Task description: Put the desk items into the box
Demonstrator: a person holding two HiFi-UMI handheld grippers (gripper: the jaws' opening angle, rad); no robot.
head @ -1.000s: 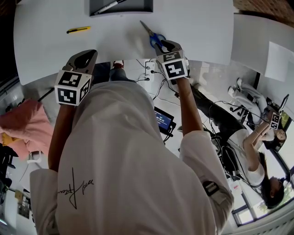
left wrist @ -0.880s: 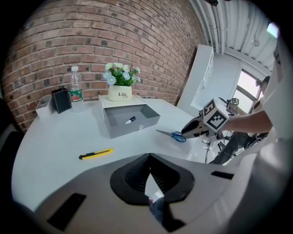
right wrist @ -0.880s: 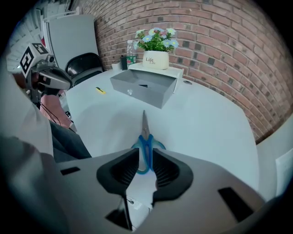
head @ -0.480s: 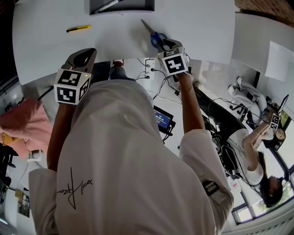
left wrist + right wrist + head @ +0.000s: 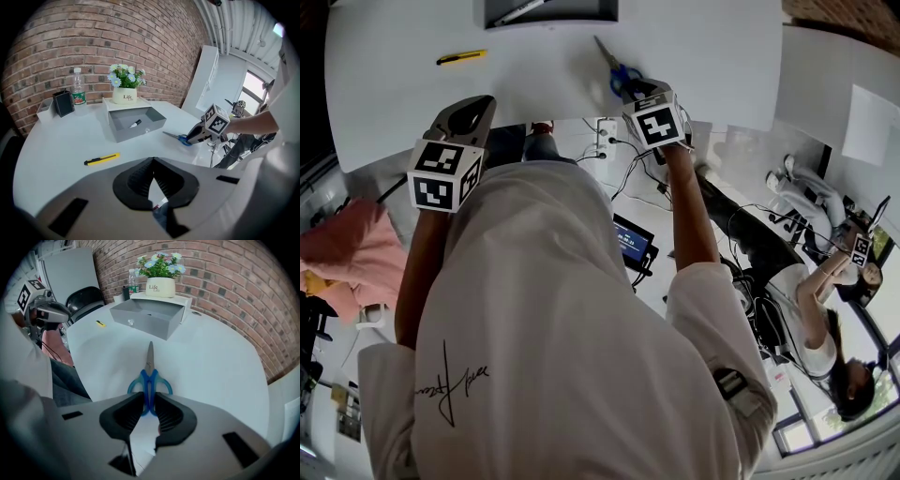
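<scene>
Right tongs [image 5: 149, 399] point steeply down at the near right part of a white surface [image 5: 220, 366]. They straddle the blue handles of the scissors [image 5: 149, 375]. The jaws have just been closing, with the handles between them. The pads look to meet the blue plastic on both sides, so this reads as a grip taking hold. The scissors lie flat on the surface.

The scissors' long axis runs straight away from the tongs, with the handles nearest and the blade tip farthest. The jaws close across that axis. The tip aims at the open grey box [image 5: 151, 327], which sits farther along the same line, well apart from the scissors. Judged from this, the carry is a straight push toward the far side.

Left tongs [image 5: 152, 161] are clenched on nothing. They hover at the near left edge, well away from the scissors, so the right hand is the nearer one. A yellow cutter [image 5: 101, 159] lies on the left, closer to the left tongs. A marker [image 5: 135, 123] already lies in the box.

Behind the box, a white flower pot [image 5: 161, 287] reads "Life", with a smaller line below that is too small to read. The label on a bottle [image 5: 78, 87] cannot be read.
</scene>
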